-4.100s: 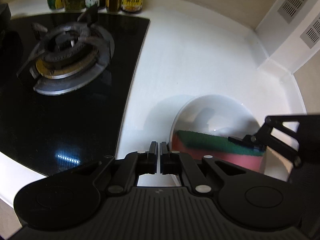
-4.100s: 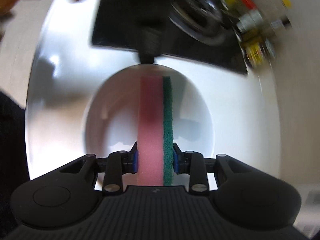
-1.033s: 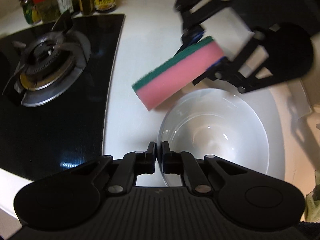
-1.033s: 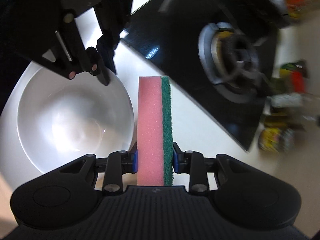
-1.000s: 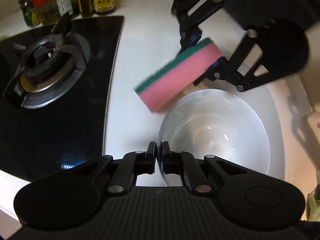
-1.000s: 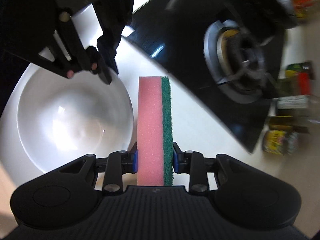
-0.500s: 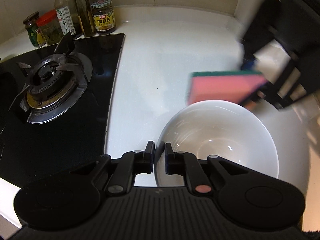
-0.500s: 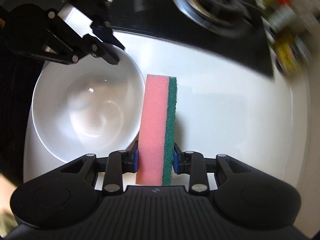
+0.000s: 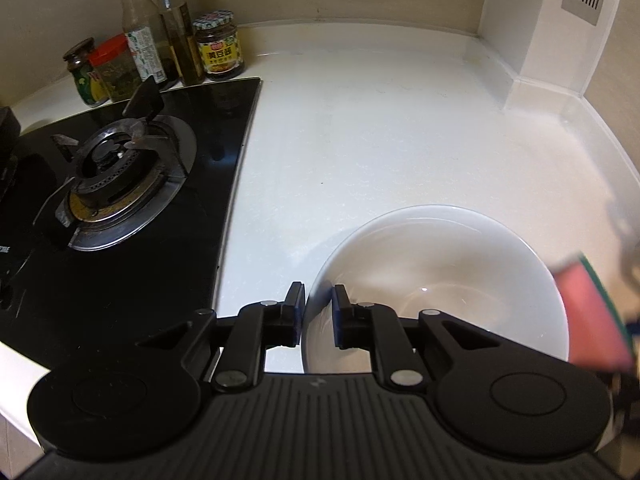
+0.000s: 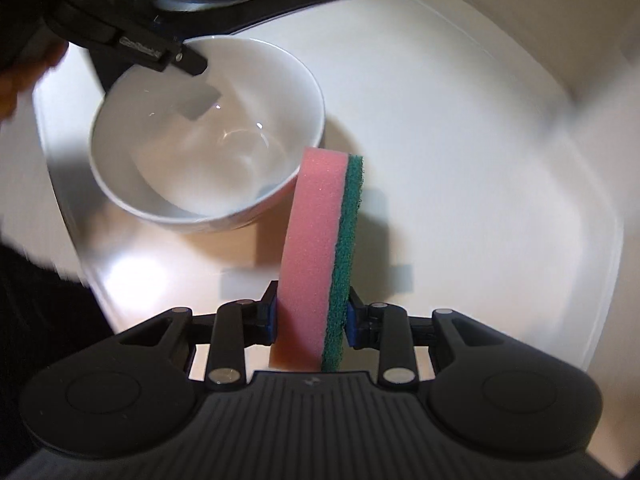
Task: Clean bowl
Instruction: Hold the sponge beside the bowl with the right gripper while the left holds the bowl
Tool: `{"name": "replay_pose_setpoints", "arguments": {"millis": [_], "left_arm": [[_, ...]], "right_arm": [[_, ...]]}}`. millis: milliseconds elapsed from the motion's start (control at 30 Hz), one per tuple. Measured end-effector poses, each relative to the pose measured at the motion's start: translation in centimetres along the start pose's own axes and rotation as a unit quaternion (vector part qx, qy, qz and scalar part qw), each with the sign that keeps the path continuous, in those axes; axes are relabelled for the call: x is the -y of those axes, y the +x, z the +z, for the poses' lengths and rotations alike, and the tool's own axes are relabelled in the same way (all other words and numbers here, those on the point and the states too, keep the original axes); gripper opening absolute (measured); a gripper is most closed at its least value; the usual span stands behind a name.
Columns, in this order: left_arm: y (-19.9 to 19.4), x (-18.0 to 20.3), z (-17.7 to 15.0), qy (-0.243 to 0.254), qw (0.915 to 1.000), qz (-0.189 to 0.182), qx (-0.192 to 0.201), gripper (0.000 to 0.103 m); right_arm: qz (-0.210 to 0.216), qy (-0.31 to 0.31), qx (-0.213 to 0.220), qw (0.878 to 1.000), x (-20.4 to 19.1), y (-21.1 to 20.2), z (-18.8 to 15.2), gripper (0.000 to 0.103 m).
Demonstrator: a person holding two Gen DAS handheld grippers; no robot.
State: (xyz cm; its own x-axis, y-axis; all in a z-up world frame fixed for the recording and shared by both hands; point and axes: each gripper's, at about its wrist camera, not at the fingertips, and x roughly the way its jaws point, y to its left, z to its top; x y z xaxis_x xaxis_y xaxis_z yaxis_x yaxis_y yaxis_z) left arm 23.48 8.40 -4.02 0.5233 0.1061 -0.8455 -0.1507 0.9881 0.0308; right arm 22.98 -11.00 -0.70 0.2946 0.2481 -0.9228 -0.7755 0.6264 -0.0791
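Bowl [image 9: 436,276] on white counter [image 9: 372,128]; hob [image 9: 120,184] alongside

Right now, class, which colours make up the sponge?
Pink foam with a green scouring layer: sponge, clearest in the right wrist view.

Each gripper [image 9: 316,312] is matte black plastic with a ribbed body, silver screws and blue finger pads [image 10: 271,316].
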Motion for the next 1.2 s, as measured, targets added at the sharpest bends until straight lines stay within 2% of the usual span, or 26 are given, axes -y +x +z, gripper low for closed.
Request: {"name": "replay_pose_setpoints", "arguments": {"millis": [67, 167, 267, 433, 500, 567, 667, 800, 933, 1100, 1200], "left_arm": [[-0.1, 0.0, -0.2, -0.004, 1.0000, 0.006, 0.000, 0.015], [-0.3, 0.2, -0.5, -0.005, 0.9999, 0.015, -0.001, 0.015], [-0.5, 0.3, -0.7, 0.009, 0.9998, 0.017, -0.006, 0.014], [-0.1, -0.5, 1.1, 0.060, 0.9963, -0.033, -0.053, 0.012], [-0.2, -0.6, 2.5, 0.102, 0.9927, -0.044, -0.047, 0.012], [0.0, -0.2, 4.7, 0.164, 0.9837, -0.061, -0.043, 0.013], [1.2, 0.6, 7.3, 0.220, 0.9694, -0.089, -0.063, 0.018], [3.2, 2.0, 9.5, 0.266, 0.9534, -0.109, -0.092, 0.016], [5.1, 2.9, 11.3, 0.276, 0.9427, -0.138, -0.128, 0.020], [6.1, 2.6, 12.3, 0.236, 0.9487, -0.151, -0.147, 0.021], [5.5, 1.5, 10.7, 0.190, 0.9650, -0.124, -0.132, 0.020]], "right_arm": [[-0.005, 0.049, 0.012, 0.999, -1.4, -0.5, -1.3, 0.027], [0.010, 0.113, 0.029, 0.993, -3.1, -1.4, -2.8, 0.027], [0.012, 0.138, 0.038, 0.990, -3.9, -2.0, -3.6, 0.027], [-0.023, 0.123, 0.043, 0.991, -1.6, -1.7, -2.3, 0.027], [-0.037, 0.103, 0.045, 0.993, -0.2, -1.3, -1.1, 0.027], [-0.042, 0.083, 0.046, 0.995, 0.9, -0.9, 0.1, 0.027], [-0.045, 0.058, 0.046, 0.996, 1.9, -0.3, 1.6, 0.027], [-0.039, 0.046, 0.050, 0.997, 2.3, 0.6, 2.5, 0.027], [-0.020, 0.059, 0.050, 0.997, 2.3, 1.4, 2.1, 0.027], [-0.010, 0.114, 0.055, 0.992, 1.6, 0.7, -0.1, 0.027], [-0.004, 0.145, 0.063, 0.987, 0.5, 0.5, -1.0, 0.027]]}}
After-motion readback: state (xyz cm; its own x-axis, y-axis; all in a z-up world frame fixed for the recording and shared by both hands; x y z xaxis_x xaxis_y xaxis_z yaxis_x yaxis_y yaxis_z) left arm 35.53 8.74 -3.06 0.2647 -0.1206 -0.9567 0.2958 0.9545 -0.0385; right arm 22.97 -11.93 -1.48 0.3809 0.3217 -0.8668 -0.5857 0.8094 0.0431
